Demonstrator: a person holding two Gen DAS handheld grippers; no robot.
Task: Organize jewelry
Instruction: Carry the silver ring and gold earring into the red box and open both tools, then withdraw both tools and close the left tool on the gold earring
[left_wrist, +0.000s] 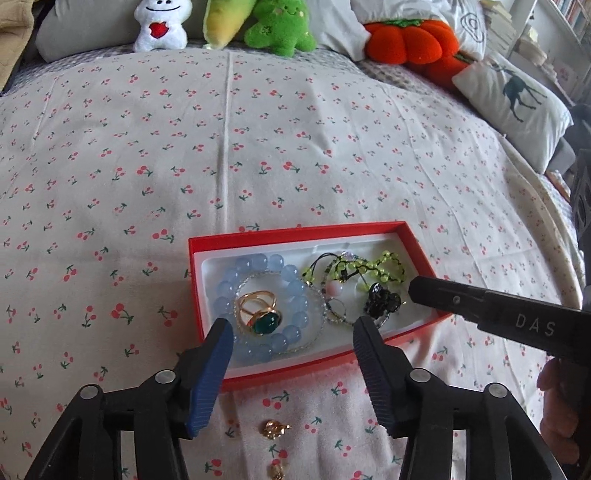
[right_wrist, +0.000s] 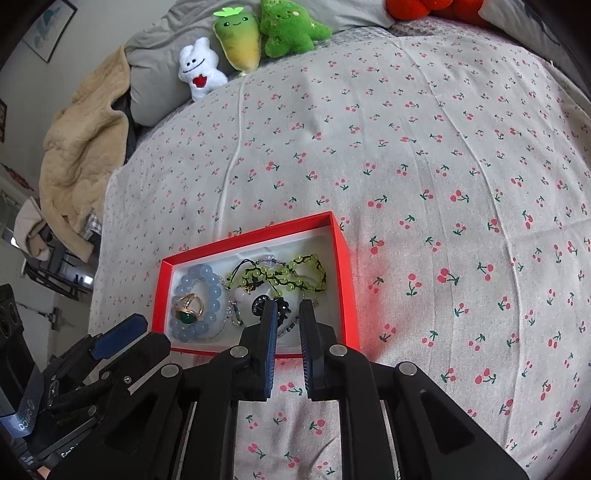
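On the bed (left_wrist: 295, 155), over a cherry-print sheet, stands a red box (left_wrist: 295, 232) with a white lining, and most of the jewelry already lies inside it. Counted there: one blue bead bracelet (left_wrist: 236, 269), one gold ring with a green stone (left_wrist: 260, 312) resting inside that bracelet's loop, one yellow-green beaded strand (left_wrist: 373, 264), one black beaded piece (left_wrist: 380, 297), and a thin clear-bead chain whose run is too tangled to count apart. Two small gold pieces (left_wrist: 276, 429) lie outside on the sheet, just in front of the box, so the task looks close to finished with those two left.

The left gripper (left_wrist: 293, 326) hovers over the box's near edge with its fingers spread and nothing between them. The right gripper (right_wrist: 288, 308) points at the black piece, fingers slightly parted and gripping nothing.
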